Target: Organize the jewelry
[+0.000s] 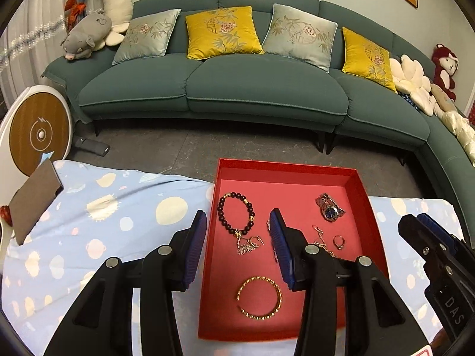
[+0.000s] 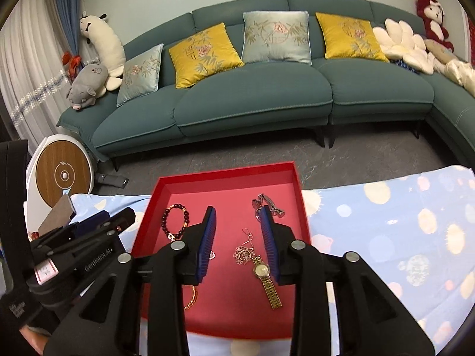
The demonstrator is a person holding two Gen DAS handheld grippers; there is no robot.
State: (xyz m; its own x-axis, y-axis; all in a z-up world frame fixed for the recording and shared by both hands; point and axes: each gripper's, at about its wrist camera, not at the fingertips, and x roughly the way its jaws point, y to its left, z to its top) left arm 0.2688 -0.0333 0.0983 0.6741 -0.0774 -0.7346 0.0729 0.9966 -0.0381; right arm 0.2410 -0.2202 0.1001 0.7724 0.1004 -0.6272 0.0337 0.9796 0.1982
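Clearly legible, "DAS" is stamped in white on the right gripper (image 1: pixel 421 222), and "GenRobot.AI" runs along the left gripper (image 1: pixel 237 231). Both hover with jaws parted and grasping nothing above the red tray (image 1: pixel 285 167) on the spotted blue cloth (image 1: pixel 118 207). Inside lie a dark beaded bracelet (image 1: pixel 236 216), gold bangle (image 1: pixel 259 298), blue-faced silver watch (image 1: pixel 330 207), small ring (image 1: pixel 339 241), gold watch (image 2: pixel 265 279) and flower pendant (image 2: pixel 244 255).

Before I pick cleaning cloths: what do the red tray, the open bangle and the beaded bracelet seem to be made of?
Red tray: looks like matte cardboard, with thin folded walls and no shine. Open bangle: gold-coloured metal, glinting and textured; plating or solid gold cannot be told. Beaded bracelet: dark glossy beads, possibly wood or stone, with gold-coloured spacers.
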